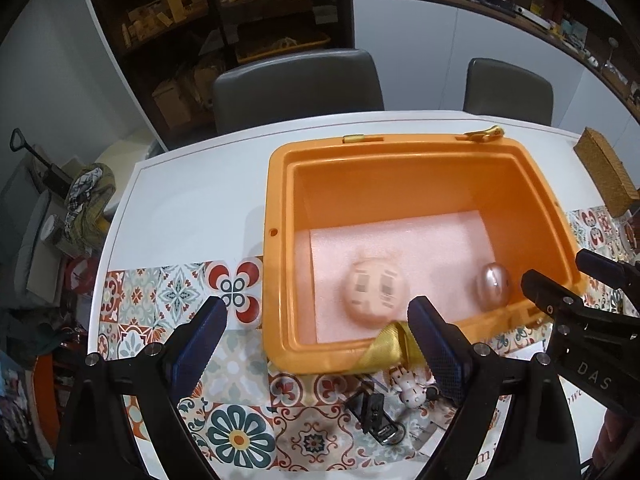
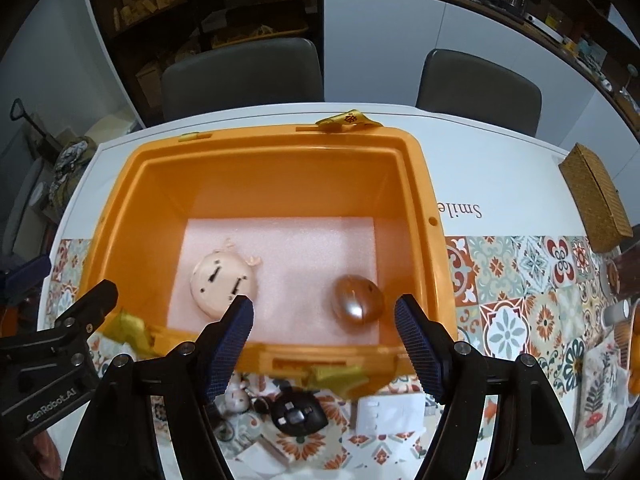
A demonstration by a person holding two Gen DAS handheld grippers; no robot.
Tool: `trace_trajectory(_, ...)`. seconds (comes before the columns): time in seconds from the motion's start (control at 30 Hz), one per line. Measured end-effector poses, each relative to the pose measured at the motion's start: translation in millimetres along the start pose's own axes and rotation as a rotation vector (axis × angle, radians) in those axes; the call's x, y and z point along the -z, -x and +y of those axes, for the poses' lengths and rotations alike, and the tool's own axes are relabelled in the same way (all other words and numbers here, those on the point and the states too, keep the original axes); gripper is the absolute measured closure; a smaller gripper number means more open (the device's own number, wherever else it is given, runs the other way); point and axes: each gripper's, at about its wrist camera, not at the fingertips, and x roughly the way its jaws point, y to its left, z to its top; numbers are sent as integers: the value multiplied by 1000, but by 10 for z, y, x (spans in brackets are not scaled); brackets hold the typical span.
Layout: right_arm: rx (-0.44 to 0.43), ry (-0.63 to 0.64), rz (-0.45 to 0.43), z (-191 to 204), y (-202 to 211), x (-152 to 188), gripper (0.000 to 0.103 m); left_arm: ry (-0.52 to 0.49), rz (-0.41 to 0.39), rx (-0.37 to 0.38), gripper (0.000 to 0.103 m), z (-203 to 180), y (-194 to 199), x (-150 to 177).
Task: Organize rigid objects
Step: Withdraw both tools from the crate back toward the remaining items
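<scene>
Both our left gripper [image 1: 316, 322] and right gripper [image 2: 324, 320] hang released above the orange bin [image 2: 256, 140]. Inside it lie a light, rigid doll head [image 2: 222, 284] and a smooth, likely slippery metallic egg [image 2: 357, 299], best pinched across its middle.

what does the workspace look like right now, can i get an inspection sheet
surface: white table with a patterned tile mat.
job's things: orange bin open, foam-lined; inside lie a pale round figure head and a shiny metallic egg, apart from each other.
clutter: small figurine, black gadget and white card on the mat in front of the bin; woven box at the right.
grippers: left claw open, empty; right claw open, empty, above the bin's near edge.
cables: nothing seen on the table.
surroundings: two grey chairs, dark shelving.
</scene>
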Motion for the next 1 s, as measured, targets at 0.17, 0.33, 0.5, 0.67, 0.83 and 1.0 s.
trace_trajectory(0.17, 14, 11, -59, 22, 202, 118, 30, 13, -26, 23, 3, 30, 135, 112)
trace_trajectory(0.33, 8, 28, -103, 79, 374, 247, 30, 32, -35, 37, 3, 72, 230, 244)
trace_trajectory(0.5, -1, 40, -152, 115, 512, 417, 30, 27, -69, 1, 3, 88, 343, 383)
trace_trajectory(0.67, -23, 47, -183, 135, 611, 572, 30, 35, -70, -5, 1, 106, 407, 514)
trace_trajectory(0.83, -37, 53, -187, 143, 637, 729, 30, 31, -67, -18, 1, 82, 449, 652)
trace_trajectory(1.0, -59, 41, -165, 110, 579, 875, 30, 37, -54, -39, 1, 91, 461, 807)
